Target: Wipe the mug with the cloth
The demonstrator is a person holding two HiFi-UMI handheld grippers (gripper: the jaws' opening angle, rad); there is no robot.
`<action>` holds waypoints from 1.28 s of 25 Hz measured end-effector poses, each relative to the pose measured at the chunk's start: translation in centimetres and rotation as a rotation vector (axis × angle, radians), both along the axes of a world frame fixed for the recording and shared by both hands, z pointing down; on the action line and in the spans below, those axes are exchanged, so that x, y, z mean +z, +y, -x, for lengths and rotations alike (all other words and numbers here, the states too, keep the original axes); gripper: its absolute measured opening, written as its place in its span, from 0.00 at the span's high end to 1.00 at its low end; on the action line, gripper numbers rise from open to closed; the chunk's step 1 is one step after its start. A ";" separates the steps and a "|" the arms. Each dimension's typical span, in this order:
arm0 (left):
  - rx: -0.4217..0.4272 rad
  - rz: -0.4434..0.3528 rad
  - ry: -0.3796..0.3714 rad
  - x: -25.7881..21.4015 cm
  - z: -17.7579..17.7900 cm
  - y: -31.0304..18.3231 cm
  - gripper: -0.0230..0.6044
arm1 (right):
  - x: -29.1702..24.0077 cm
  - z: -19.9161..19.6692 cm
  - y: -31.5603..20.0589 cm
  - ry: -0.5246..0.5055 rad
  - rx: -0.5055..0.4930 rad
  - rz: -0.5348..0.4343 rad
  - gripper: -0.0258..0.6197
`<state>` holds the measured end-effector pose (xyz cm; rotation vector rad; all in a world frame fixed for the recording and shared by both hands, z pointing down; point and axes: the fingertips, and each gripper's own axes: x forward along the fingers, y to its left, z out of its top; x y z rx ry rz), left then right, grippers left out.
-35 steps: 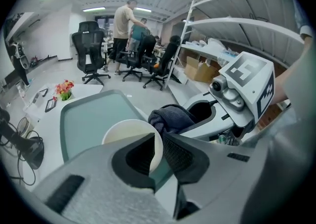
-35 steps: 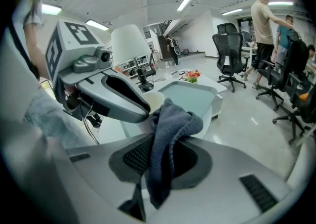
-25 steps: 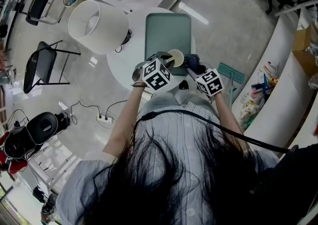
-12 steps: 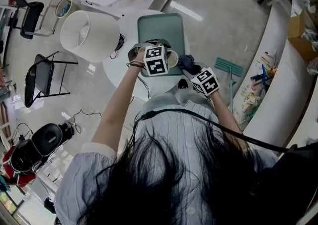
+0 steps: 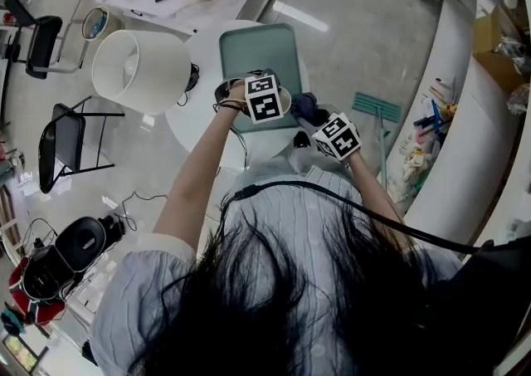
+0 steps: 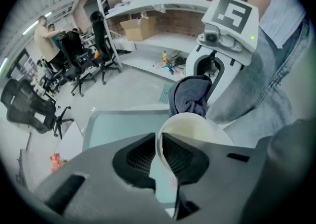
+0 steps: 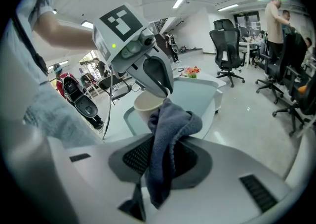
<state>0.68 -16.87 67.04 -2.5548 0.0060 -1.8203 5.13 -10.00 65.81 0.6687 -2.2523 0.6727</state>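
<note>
A cream mug [image 6: 197, 129] hangs over the green tray [image 6: 118, 124], tilted so that its pale inside shows. My left gripper [image 6: 159, 146] is shut on the mug's rim, one pad inside and one outside. A dark blue-grey cloth [image 7: 165, 134] is bunched between the jaws of my right gripper [image 7: 163, 156], which is shut on it. The cloth's top reaches the mug [image 7: 147, 105] just under the left gripper's fingertips; whether it touches the mug I cannot tell. In the head view the mug [image 5: 287, 100] and cloth [image 5: 305, 106] sit between the two marker cubes.
The tray [image 5: 257, 51] lies on a round white table [image 5: 195, 117]. A large white lampshade [image 5: 141, 71] stands at the table's left edge. A folding chair [image 5: 62, 142] is on the floor to the left. White shelving [image 5: 465, 142] runs along the right.
My left gripper has rolled and moved away from the body, over the tray, carrying the mug with it. The right gripper and its cloth have stayed where they were.
</note>
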 end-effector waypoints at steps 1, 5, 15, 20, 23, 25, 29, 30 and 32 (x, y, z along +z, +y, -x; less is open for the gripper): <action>-0.036 0.019 0.013 0.0 0.0 0.0 0.88 | 0.1 0.0 -0.1 0.002 0.000 -0.001 0.82; -0.196 0.087 0.072 -0.3 0.1 0.0 0.88 | 0.3 0.0 -0.4 0.011 0.002 -0.002 0.82; -0.504 0.141 0.104 -0.6 1.5 -1.0 0.88 | 0.1 0.3 -1.2 0.006 0.013 -0.009 0.82; -0.659 0.164 0.127 -0.7 2.3 -1.1 0.88 | 0.2 0.5 -1.1 0.008 0.000 -0.009 0.82; -0.789 0.188 0.151 -0.8 2.9 -1.3 0.88 | 0.1 0.7 -1.1 0.008 0.000 -0.009 0.82; -0.881 0.202 0.160 -1.0 3.4 -1.3 0.88 | 0.2 0.7 -1.1 0.007 0.002 -0.006 0.82; -1.061 0.202 0.162 -1.1 4.7 -1.6 0.88 | 0.2 0.8 -1.1 0.005 0.004 -0.006 0.82; -1.100 0.202 0.165 -1.2 5.0 -1.7 0.88 | 0.2 0.8 -1.1 0.004 0.004 -0.005 0.82; -1.187 0.217 0.189 -1.5 5.4 -1.8 0.88 | 0.2 0.9 -1.1 0.003 0.002 -0.004 0.82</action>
